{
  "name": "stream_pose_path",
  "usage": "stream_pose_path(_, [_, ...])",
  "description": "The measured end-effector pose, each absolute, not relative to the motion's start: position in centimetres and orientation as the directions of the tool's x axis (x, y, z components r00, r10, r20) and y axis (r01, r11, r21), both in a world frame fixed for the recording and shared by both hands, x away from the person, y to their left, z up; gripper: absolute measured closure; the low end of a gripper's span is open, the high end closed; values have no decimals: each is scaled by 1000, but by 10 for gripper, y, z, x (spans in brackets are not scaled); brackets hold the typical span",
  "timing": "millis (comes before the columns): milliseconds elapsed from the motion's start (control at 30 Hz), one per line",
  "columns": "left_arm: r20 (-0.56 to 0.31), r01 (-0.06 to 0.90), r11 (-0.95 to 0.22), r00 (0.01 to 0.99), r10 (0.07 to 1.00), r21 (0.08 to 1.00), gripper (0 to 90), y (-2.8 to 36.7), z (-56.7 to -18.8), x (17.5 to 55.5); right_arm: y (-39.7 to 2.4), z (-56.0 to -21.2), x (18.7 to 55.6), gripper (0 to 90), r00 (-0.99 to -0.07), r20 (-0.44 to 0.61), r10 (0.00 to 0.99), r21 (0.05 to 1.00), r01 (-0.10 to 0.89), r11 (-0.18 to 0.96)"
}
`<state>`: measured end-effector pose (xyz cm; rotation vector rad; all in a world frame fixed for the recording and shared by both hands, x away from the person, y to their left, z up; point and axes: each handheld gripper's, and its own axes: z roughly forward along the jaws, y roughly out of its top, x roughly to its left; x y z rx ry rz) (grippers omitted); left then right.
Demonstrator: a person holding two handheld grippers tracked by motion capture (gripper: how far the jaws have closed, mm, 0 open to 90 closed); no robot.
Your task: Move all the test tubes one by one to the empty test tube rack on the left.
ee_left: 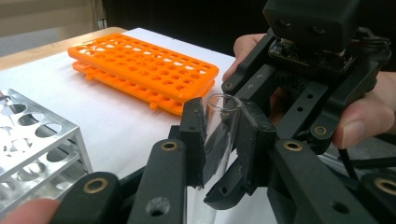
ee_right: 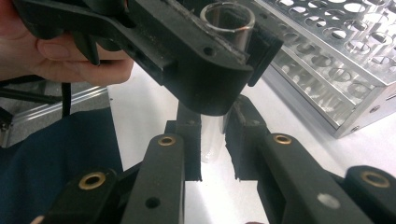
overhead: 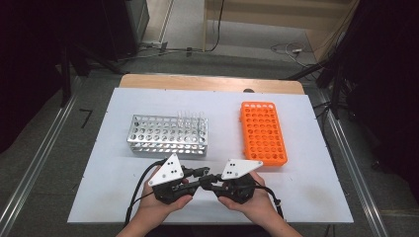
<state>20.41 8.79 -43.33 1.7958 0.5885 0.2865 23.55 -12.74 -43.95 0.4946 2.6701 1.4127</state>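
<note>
A clear glass test tube (ee_left: 219, 135) stands upright between the two grippers, over the front middle of the white table sheet (overhead: 113, 163). My left gripper (ee_left: 222, 140) is shut on the tube just below its open rim. My right gripper (ee_right: 212, 140) is shut on the tube (ee_right: 212, 133) lower down, under the left gripper's jaws. In the high view the left gripper (overhead: 203, 173) and the right gripper (overhead: 208, 180) meet tip to tip, each held in a hand. The tube's mouth (ee_right: 227, 18) shows between the left gripper's fingers (ee_right: 205, 70).
A metal tube rack (overhead: 168, 136) stands behind the left hand, with several clear tubes (overhead: 190, 117) in its back right corner. An orange plastic rack (overhead: 263, 132) lies to the right of it. Bare white sheet lies on both sides of the hands.
</note>
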Motion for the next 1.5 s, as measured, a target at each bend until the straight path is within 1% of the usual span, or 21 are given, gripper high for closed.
stream_pose_path(167, [-99,243,-205,838,536,948,759,90,-432,205,-128,-440,236,739,-942,91,322,821,254,512])
stream_pose_path(233, [-105,246,-196,836,539,949,759,91,-432,206,-129,-440,237,725,-945,81,318,824,243,511])
stream_pose_path(433, [-107,250,-175,812,574,952,760,103,-430,211,-139,-439,236,502,-943,57,327,846,220,486])
stream_pose_path(500, [-107,250,-168,803,587,954,760,108,-429,212,-147,-438,238,454,-936,66,345,855,232,465])
stream_pose_path(600, [-106,251,-161,790,604,955,760,115,-426,215,-159,-437,243,318,-917,72,391,865,253,434])
stream_pose_path(700, [-106,251,-153,778,619,956,760,122,-425,219,-171,-436,249,150,-897,77,435,869,274,411])
stream_pose_path(767, [-105,251,-147,769,630,957,760,126,-424,222,-180,-435,251,65,-886,81,456,869,287,403])
stream_pose_path(867, [-106,256,-142,756,646,956,760,132,-422,227,-192,-434,252,0,-880,88,467,873,293,389])
stream_pose_path(1100, [-103,257,-128,723,683,958,760,148,-414,244,-222,-431,250,0,-853,95,514,889,305,342])
stream_pose_path(1500, [-90,254,-104,649,755,961,760,173,-402,279,-269,-431,246,0,-803,105,586,890,339,305])
